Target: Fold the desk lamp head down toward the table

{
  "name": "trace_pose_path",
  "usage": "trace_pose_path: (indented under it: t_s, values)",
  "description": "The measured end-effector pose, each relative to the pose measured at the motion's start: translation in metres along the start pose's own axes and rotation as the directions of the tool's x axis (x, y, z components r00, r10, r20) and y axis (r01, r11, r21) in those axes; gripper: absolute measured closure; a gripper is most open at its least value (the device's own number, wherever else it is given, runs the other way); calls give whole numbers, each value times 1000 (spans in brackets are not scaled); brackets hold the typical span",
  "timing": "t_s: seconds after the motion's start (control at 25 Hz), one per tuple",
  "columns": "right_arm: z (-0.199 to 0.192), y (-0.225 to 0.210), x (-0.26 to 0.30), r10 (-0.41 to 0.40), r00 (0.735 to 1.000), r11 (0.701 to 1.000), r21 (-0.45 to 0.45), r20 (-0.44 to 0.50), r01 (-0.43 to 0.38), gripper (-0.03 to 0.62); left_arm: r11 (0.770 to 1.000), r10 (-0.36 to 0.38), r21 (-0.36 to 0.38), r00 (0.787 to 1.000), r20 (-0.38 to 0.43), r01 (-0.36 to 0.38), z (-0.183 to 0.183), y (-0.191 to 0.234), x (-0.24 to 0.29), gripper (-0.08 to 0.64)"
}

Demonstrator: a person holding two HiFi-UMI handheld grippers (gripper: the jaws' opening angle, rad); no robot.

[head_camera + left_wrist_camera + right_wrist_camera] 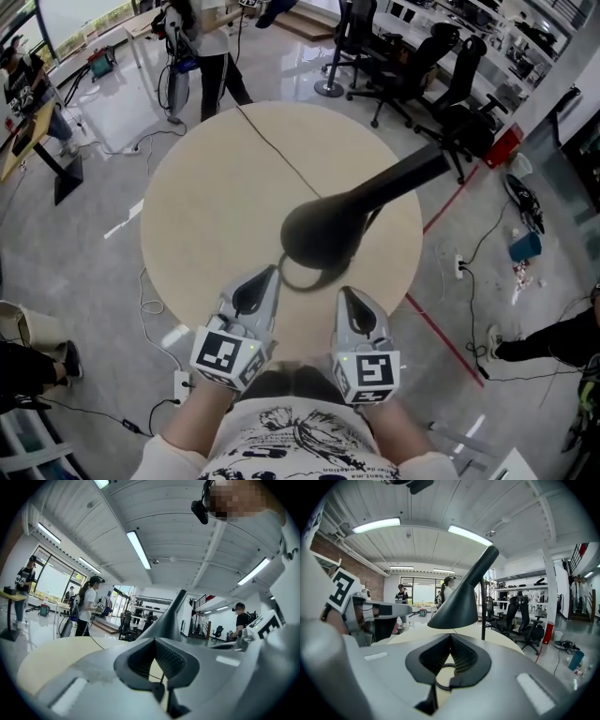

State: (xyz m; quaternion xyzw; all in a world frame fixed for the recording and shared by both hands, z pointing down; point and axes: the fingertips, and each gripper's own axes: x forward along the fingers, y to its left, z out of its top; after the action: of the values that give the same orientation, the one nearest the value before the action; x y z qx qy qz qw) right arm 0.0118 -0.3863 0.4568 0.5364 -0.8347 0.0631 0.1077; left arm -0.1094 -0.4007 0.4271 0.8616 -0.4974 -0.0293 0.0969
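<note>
A black desk lamp stands on the round beige table (206, 206). Its cone head (323, 230) faces down over a ring base (302, 279), and its stem (412, 173) rises toward the upper right. A thin cable (272, 141) runs from it to the table's far edge. My left gripper (270, 275) and right gripper (345, 293) sit at the near edge, on either side of the base and not touching the lamp. Both are shut with nothing between the jaws. The lamp head (461, 603) hangs just ahead of the right gripper (450, 637). It also shows ahead of the left gripper (153, 640).
Black office chairs (422, 70) stand beyond the table's far right. A person (202, 47) stands past the far edge, and another leg (553, 337) shows at right. A red line (441, 328) crosses the floor. Cables and a power strip (181, 384) lie near the left.
</note>
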Motion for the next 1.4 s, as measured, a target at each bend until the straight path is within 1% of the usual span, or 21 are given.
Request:
trace_pose_path:
  t_s: [0.2,0.32,0.4,0.44,0.56,0.64,0.76,0.88,0.96,1.04,1.08,1.16,1.28,1.4]
  values:
    - [0,13,-22,-24,998,1000,-16,55,25,584,996,-88,20,994,-58,90,-34,-36,-24,558]
    - [-6,14,-36,-31,998,999,-27,48,32,584,995,-98,-17,994,-53,97,-36,-47,-31,558]
    - [-13,11,-48,-28,999,999,-27,30,28,584,996,-86,-17,996,-39,85,-34,-54,-36,558]
    - [-19,10,-55,-23,1000,999,-23,20,24,584,997,-72,-4,997,-32,72,-35,-58,-40,558]
    - [-41,11,-76,7,1000,1000,-7,5,-7,584,995,-37,94,999,-17,39,-46,-79,-56,558]
    - [-50,21,-91,52,999,999,-2,5,-52,584,993,-20,120,1000,-12,22,-49,-95,-68,558]
    - [-52,34,-118,104,995,995,-8,4,-104,584,997,17,79,1000,15,-18,-44,-118,-91,558]
    - [-64,33,-150,135,991,991,-14,-15,-135,584,996,50,71,999,-4,-50,-59,-144,-116,558]
    - [-76,27,-171,152,988,988,-18,-27,-152,584,997,76,31,997,-8,-75,-69,-164,-128,558]
    - [-87,20,-193,157,987,987,-26,-31,-158,584,996,83,-13,997,-11,-83,-81,-186,-139,558]
    - [-90,18,-203,158,987,987,-30,-31,-159,584,996,81,-23,997,-12,-82,-86,-196,-145,558]
    - [-93,19,-223,162,986,986,-37,-25,-163,584,996,86,-16,996,-11,-87,-88,-210,-159,558]
    - [-92,24,-245,170,985,985,-38,-11,-170,584,995,104,5,995,7,-104,-80,-223,-179,557]
    - [-90,31,-263,175,984,984,-26,-4,-175,584,993,98,59,995,16,-98,-75,-236,-196,558]
